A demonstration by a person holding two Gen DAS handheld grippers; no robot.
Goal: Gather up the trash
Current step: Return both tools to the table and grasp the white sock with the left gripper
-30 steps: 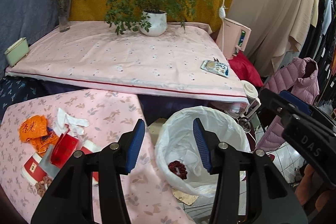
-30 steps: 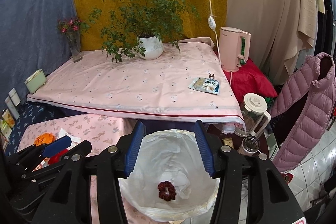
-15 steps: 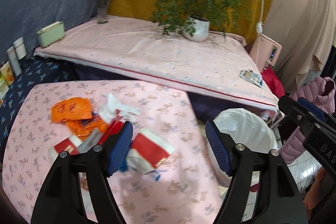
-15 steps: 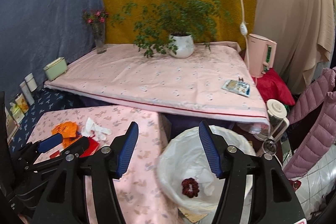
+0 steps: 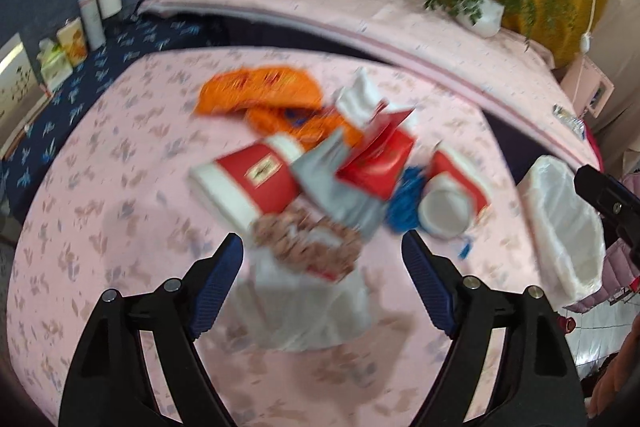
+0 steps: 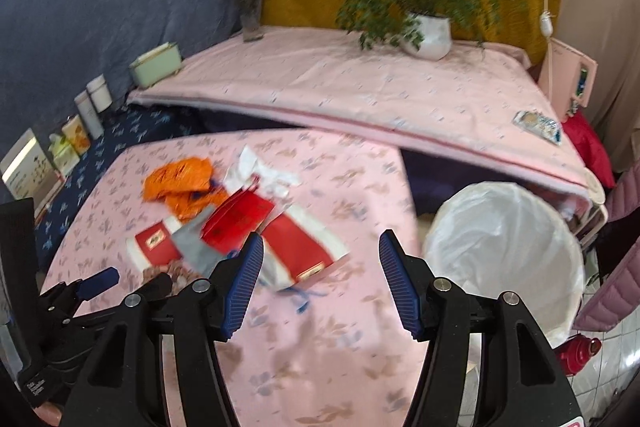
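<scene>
Trash lies piled on the low table's pink flowered cloth: orange wrappers, white tissue, a red-and-white carton, a red envelope, a grey packet, blue string, a brown patterned wrapper and a clear plastic bag. My left gripper hovers over the wrapper and bag, its jaws opening, pads touching nothing. My right gripper stands open above a second red-and-white carton. The white-lined bin stands right of the table. The left view is blurred.
Behind, a higher pink-covered table carries a potted plant, a flower vase, a green box and a snack packet. Cartons and tins line the navy cloth at left. A pink jacket hangs at right.
Both grippers swung left from above the bin to over the trash pile and came lower. The left jaws widened; the right widened slightly.
</scene>
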